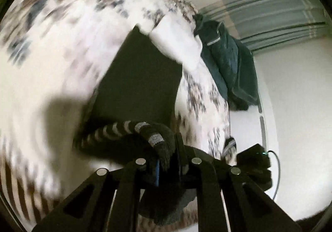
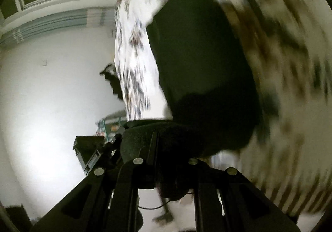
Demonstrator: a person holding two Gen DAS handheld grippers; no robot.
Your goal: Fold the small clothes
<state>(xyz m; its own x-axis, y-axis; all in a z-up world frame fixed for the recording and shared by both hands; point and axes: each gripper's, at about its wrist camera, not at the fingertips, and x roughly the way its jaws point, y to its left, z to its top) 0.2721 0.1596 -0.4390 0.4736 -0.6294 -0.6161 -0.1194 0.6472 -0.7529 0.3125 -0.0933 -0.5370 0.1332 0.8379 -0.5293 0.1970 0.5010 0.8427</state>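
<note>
A black knit garment with silver stripes [image 1: 132, 128] is pinched in my left gripper [image 1: 169, 161], which is shut on its striped edge. In the right wrist view the same dark garment [image 2: 197, 78] hangs stretched between both grippers, and my right gripper [image 2: 166, 159] is shut on its black ribbed edge. The garment is held up in the air over a white bedspread with brown and blue specks [image 1: 68, 30]. The view is motion-blurred. My other gripper [image 1: 254, 159] shows at the right of the left wrist view.
A dark teal garment [image 1: 226, 61] lies at the bed's far edge. A white wall [image 2: 51, 97] and a curtain rail with grey pleats [image 1: 269, 14] stand behind. A dark box-like object [image 2: 87, 149] sits low by the wall.
</note>
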